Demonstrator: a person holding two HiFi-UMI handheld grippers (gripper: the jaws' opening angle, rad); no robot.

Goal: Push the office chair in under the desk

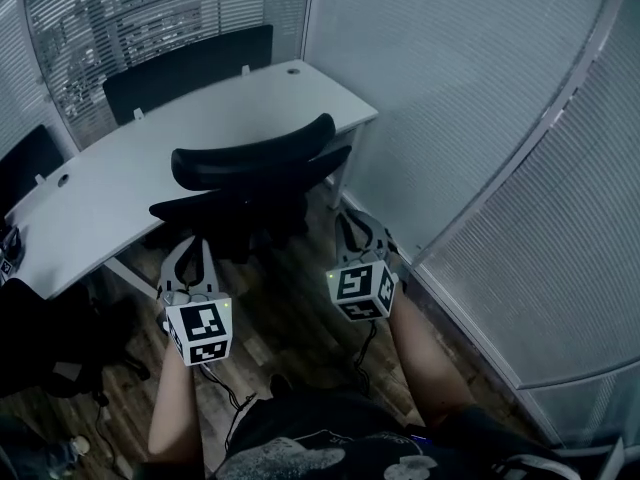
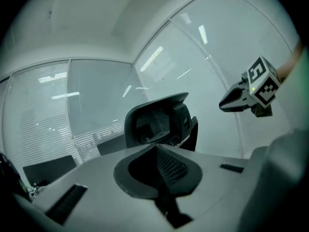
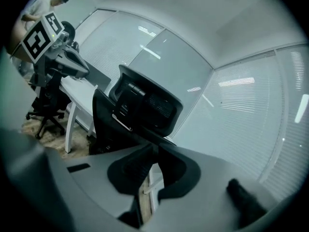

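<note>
The black office chair (image 1: 250,168) stands just in front of the white curved desk (image 1: 200,118), its back and headrest toward me. My left gripper (image 1: 190,240) hovers low behind the chair's left side, jaws shut and empty. To the right of the chair my right gripper (image 1: 358,218) is held at about the same height, its jaws drawn together with nothing between them. In the left gripper view the headrest (image 2: 157,122) sits beyond the closed jaws (image 2: 155,149), apart from them, with the right gripper (image 2: 227,104) alongside. The right gripper view shows the chair (image 3: 145,105) ahead of its jaws (image 3: 154,151).
Glass walls with blinds (image 1: 480,118) close in on the right, near the desk's end. A black panel (image 1: 185,68) stands behind the desk. Another dark chair (image 1: 40,328) is at the left on the wooden floor (image 1: 290,298). A person (image 3: 48,4) shows far off.
</note>
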